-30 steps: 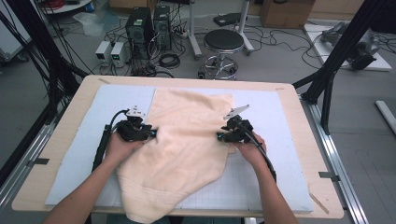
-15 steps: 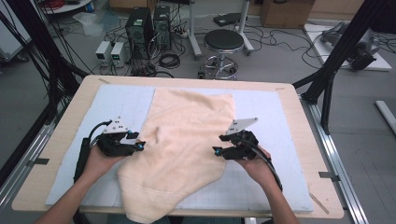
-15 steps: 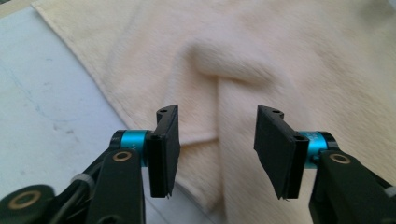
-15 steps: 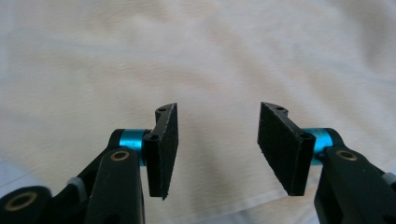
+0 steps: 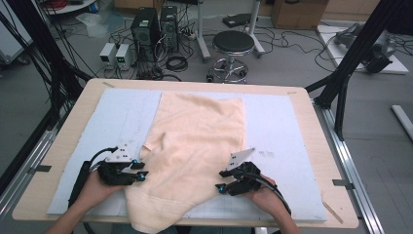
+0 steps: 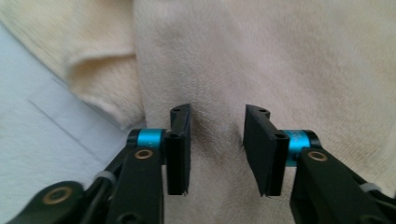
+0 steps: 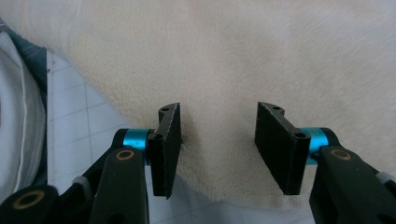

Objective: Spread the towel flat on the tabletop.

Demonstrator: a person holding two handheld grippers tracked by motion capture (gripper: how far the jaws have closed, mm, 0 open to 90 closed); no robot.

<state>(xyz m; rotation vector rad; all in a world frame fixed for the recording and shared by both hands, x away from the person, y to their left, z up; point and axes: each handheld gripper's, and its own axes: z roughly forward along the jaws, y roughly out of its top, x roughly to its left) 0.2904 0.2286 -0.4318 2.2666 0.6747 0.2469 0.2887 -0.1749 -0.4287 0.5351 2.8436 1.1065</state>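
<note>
Left gripper (image 6: 217, 154): jaws parted, just been closing, cream towel (image 5: 195, 146) under the gap, ungripped. Right gripper (image 7: 222, 149): jaws parted, just been closing, over towel's edge, ungripped. Towel: flat on pale blue mat (image 5: 282, 126), wooden table (image 5: 321, 146).

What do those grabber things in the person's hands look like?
Both tongs, the left tongs and the right tongs, are black, with flat black pads, bright blue collars, brass-coloured rivets, a grey three-cornered plate on top and a black cable trailing back.

Cream towel (image 5: 195, 151), rumpled, spread across pale blue mat (image 5: 282, 126)
</note>
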